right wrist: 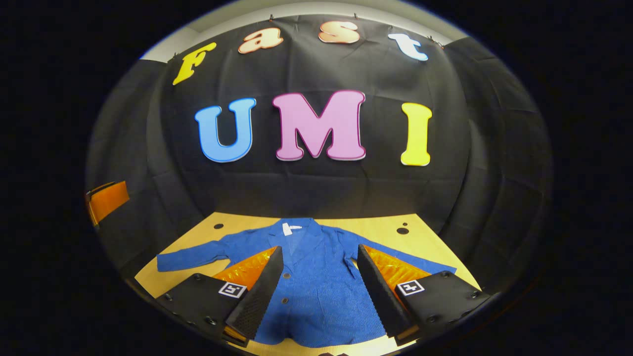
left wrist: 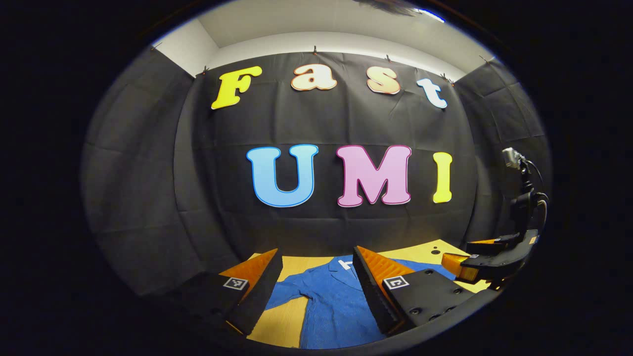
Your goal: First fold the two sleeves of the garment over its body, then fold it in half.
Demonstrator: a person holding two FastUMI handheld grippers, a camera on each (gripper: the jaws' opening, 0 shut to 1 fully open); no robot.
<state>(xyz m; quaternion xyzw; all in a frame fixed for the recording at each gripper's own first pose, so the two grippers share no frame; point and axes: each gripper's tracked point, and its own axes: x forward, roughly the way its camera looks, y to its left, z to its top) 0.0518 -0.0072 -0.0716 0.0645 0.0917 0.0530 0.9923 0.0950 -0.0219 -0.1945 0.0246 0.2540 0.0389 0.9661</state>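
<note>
A blue button-front jacket lies flat and face up on the wooden table, its collar with a white tag at the far side. Its left sleeve stretches out sideways; the other sleeve runs out behind one finger. My right gripper hovers open over the jacket's chest, holding nothing. My left gripper is open too, above the jacket near its sleeve. The right gripper appears at the right of the left gripper view, low over the table.
Black cloth walls close the booth on three sides, just behind the table's far edge. Two small dark holes mark the tabletop near the far corners. Bare wood lies beside the jacket. Part of the left gripper shows at far left.
</note>
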